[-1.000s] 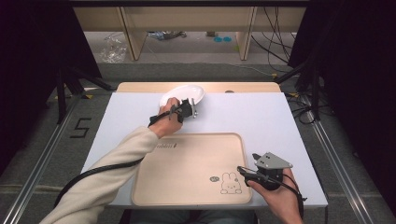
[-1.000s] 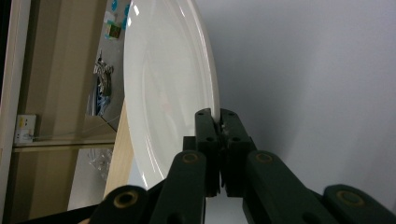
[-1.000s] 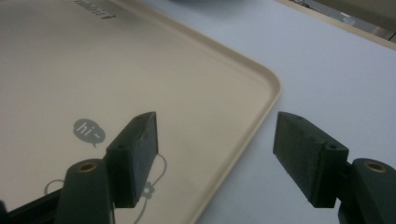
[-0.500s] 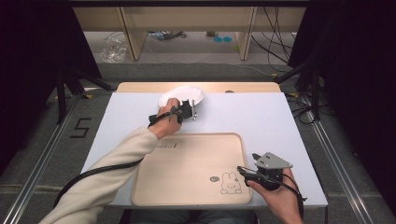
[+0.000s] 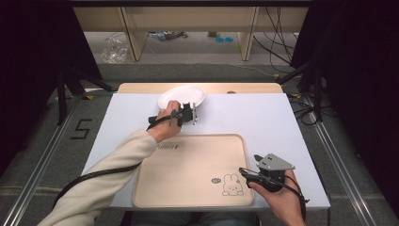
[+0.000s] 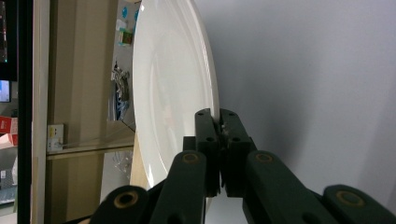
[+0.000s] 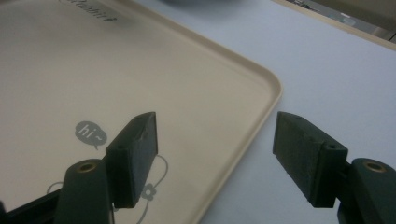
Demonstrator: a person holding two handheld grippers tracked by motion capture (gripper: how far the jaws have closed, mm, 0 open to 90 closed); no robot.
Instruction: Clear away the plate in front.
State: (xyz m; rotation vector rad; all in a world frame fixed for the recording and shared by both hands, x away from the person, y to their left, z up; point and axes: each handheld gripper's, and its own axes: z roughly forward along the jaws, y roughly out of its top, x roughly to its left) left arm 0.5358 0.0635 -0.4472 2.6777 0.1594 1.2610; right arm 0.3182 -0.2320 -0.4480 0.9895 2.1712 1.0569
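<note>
White tabletop (image 5: 263,120), backed by a pale wooden strip (image 5: 141,88) at its far edge, carries the whole arrangement under dim room light. Left gripper (image 5: 187,113): its 2 black jaws are pressed together on the near rim of the round white ceramic plate (image 5: 181,96), seen in the left gripper view as a thin edge pinched between the pads (image 6: 208,135). The rim is taken edge-on because a flat, shallow dish offers no other purchase, and the hand is rolled sideways to bring the jaws above and below that rim. The plate (image 6: 173,93) lies at the table's far side, partly over the wooden strip and well apart from the tray. Right gripper (image 5: 247,175): its jaws stand wide apart with nothing between them, hovering over the near right corner of the beige rectangular plastic tray (image 5: 188,165), beside the printed rabbit figure (image 5: 230,184). In the right gripper view the tray rim (image 7: 261,112) passes between the 2 open pads (image 7: 135,154), probably placed there so the hand can steady the tray while the plate is brought over. The tray lies nearest the person, a likely destination for the plate.
</note>
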